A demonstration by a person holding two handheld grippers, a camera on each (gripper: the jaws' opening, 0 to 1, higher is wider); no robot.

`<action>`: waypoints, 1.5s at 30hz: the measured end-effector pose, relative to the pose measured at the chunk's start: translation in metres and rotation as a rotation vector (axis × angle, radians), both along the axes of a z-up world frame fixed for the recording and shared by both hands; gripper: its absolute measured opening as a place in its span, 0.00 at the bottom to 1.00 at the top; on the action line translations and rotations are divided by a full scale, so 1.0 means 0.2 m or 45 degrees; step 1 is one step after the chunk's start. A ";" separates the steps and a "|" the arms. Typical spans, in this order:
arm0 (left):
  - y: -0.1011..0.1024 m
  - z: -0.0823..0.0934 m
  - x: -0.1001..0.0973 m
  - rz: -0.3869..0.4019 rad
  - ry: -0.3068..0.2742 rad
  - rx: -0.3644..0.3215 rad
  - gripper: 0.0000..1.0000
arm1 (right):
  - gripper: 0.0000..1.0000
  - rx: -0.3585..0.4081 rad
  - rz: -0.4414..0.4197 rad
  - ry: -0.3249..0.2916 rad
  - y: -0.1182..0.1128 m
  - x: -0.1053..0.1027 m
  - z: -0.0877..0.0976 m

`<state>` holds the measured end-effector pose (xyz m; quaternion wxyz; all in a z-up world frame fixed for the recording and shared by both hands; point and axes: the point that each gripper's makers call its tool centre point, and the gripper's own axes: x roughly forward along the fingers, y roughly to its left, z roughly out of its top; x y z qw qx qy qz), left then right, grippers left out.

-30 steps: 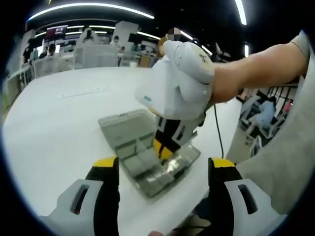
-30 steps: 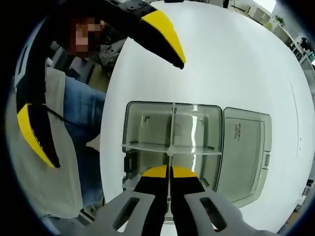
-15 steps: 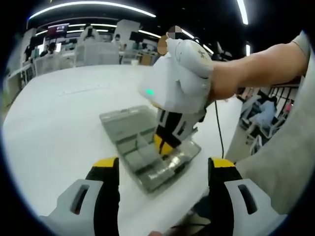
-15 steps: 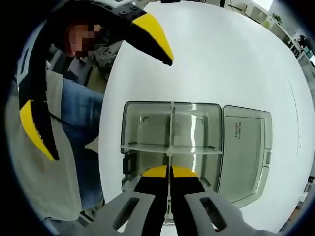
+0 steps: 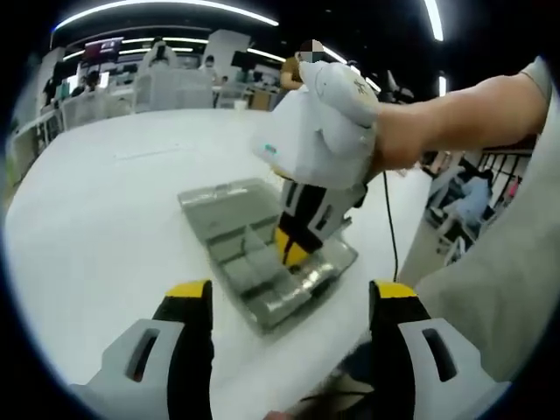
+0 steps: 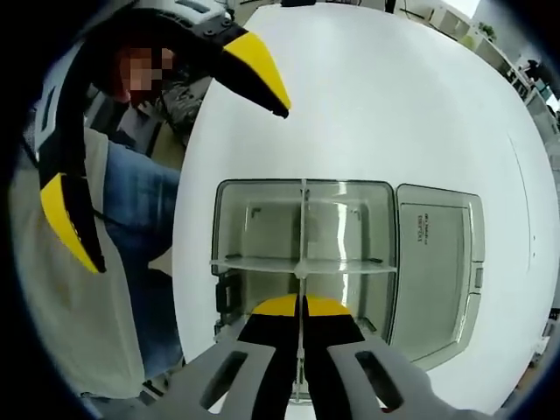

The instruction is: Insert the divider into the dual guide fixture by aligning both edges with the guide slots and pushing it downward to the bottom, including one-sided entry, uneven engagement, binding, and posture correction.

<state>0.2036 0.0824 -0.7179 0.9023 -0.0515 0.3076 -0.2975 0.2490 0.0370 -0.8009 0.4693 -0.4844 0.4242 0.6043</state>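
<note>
White table (image 6: pixel 367 96), right hand-held gripper (image 6: pixel 302 306) clenched on divider (image 6: pixel 303 227), lower edge hidden; left hand-held gripper (image 5: pixel 289 302) released.

A broad white bench (image 5: pixel 96 227) carries the work, its surface smooth and bare-looking around a single object. Directly on it lies a grey translucent case (image 6: pixel 262 223), opened flat near the bench edge closest to the person. The tray half sits on the bench with thin clear partitions standing upright inside it, crossing one another. Its lid (image 6: pixel 433 262) lies hinged open just beside the tray, flat on the bench. In the left gripper view the same case (image 5: pixel 232 232) rests close to the bench edge (image 5: pixel 332 341).
</note>
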 end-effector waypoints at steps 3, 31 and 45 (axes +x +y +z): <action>0.01 -0.02 -0.01 0.001 0.012 0.005 0.70 | 0.00 0.003 0.001 -0.003 0.00 0.00 0.00; 0.05 -0.04 -0.09 0.019 0.054 0.025 0.70 | 0.04 0.095 -0.072 -0.020 -0.01 0.02 -0.08; 0.03 -0.06 -0.11 0.002 0.064 0.025 0.69 | 0.23 0.357 -0.360 0.057 0.02 -0.02 0.07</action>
